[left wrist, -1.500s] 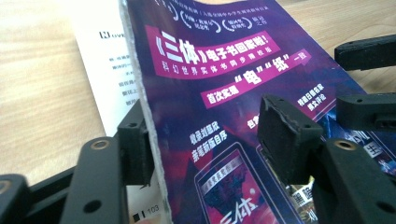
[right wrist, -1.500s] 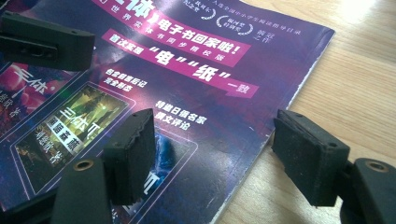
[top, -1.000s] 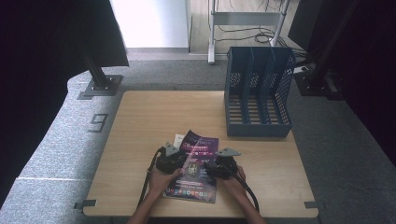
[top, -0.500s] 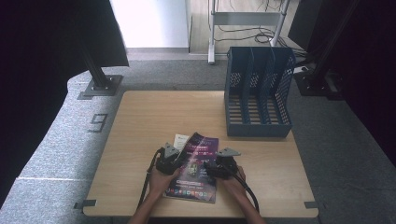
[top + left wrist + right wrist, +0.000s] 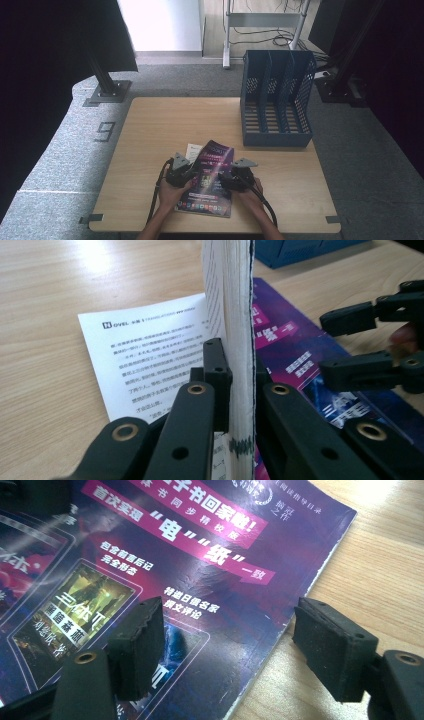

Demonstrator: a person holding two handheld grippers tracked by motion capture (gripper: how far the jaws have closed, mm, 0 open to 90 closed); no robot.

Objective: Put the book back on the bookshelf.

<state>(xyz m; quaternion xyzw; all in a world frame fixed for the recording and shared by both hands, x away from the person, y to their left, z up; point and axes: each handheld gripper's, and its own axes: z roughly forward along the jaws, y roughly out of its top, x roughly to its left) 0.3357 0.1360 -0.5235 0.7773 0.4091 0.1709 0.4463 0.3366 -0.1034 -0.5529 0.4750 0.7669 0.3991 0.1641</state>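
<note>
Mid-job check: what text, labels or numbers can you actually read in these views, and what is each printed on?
"9": marking on the grey floor left of the table.
"NOVEL": header on the white printed page; the lines beneath are too small to read.
"电" and "纸": large characters on the red banner of the purple magazine cover; the cover's smaller print is blurred.

In the high view the left gripper [image 5: 186, 171] covers the left edge of the book [image 5: 209, 177], so its grip on the pages cannot be seen there. The white sheet [image 5: 193, 149] shows only one corner; the rest lies under the book. The small print on the cover is too small to read. In the left gripper view the book's page block [image 5: 235, 340] is cut off by the top edge. In the right gripper view the cover [image 5: 190, 570] runs out at the left and top, and one pad perhaps touches it.
</note>
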